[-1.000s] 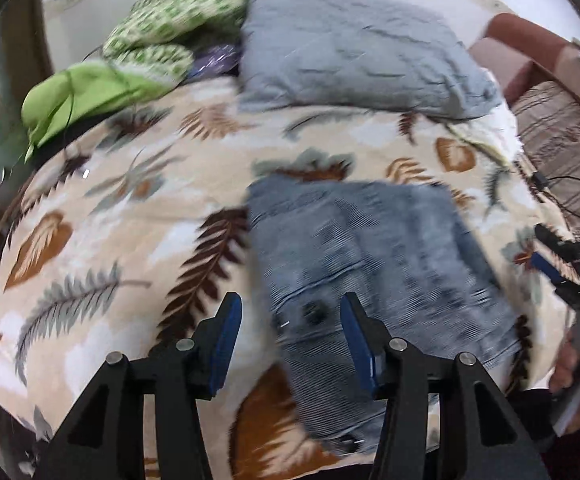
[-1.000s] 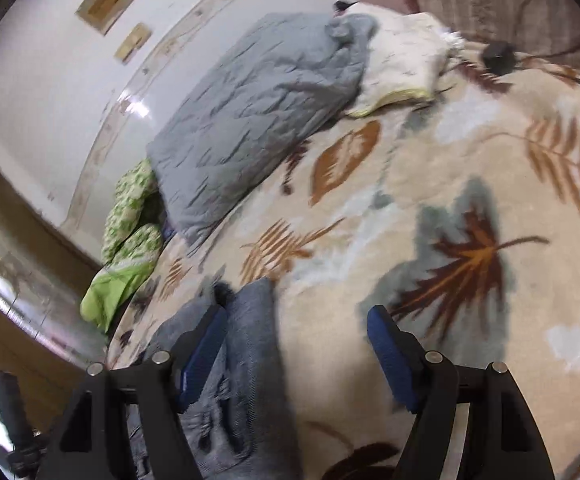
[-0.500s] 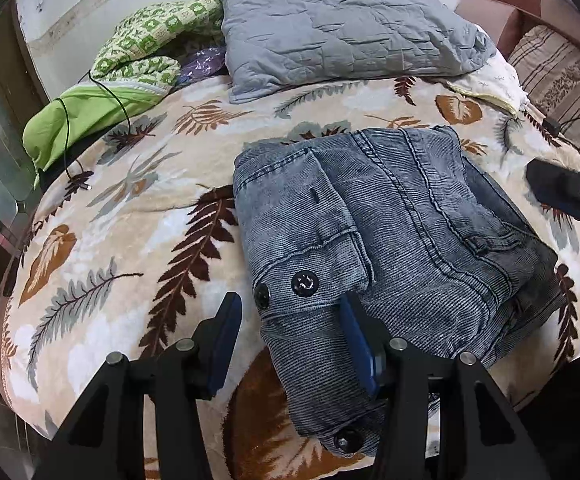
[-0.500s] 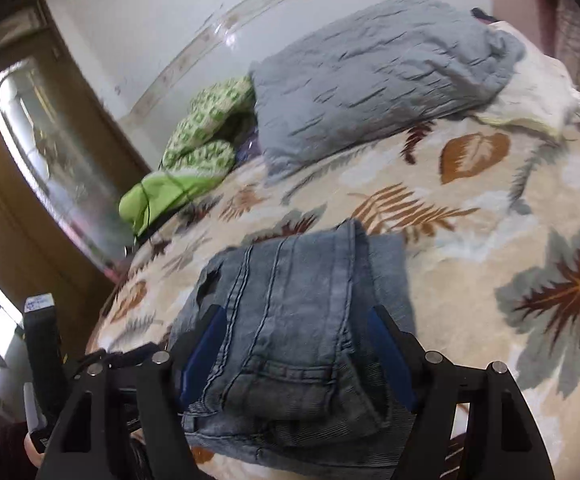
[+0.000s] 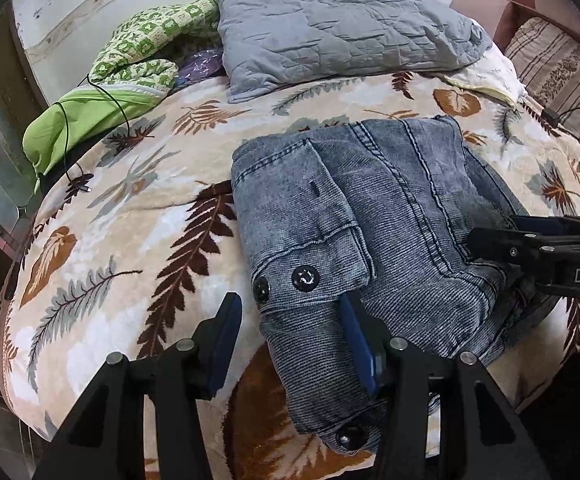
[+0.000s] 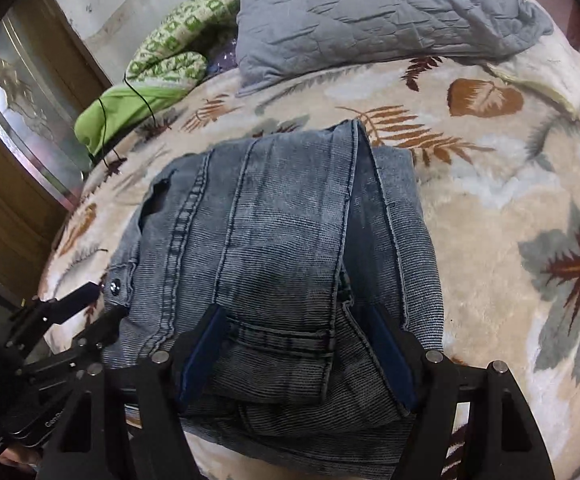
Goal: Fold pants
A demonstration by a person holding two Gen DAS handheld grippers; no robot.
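Grey-blue jeans (image 5: 390, 216) lie folded into a thick rectangle on a leaf-patterned blanket (image 5: 130, 208). My left gripper (image 5: 290, 340) is open and straddles the near-left corner with the dark buttons. Its right pad rests on the denim and its left pad hangs over the blanket. In the right wrist view the jeans (image 6: 282, 232) fill the middle. My right gripper (image 6: 296, 352) stands open over their near edge, a raised fold with a belt loop between its pads. Each gripper shows in the other's view: the right gripper (image 5: 530, 248) and the left gripper (image 6: 78, 320).
A grey quilted pillow (image 5: 330, 20) lies at the head of the bed, with green cloths (image 5: 102, 104) and a black cable (image 5: 70, 120) to its left. A cream pillow (image 6: 550, 68) and a striped cushion (image 5: 550, 64) are at the right. A wooden cabinet with a glass door (image 6: 18, 120) stands left.
My right gripper has swung left from over bare blanket to over the jeans' near edge. My left gripper has sunk closer to the buttoned corner. The jeans have not moved.
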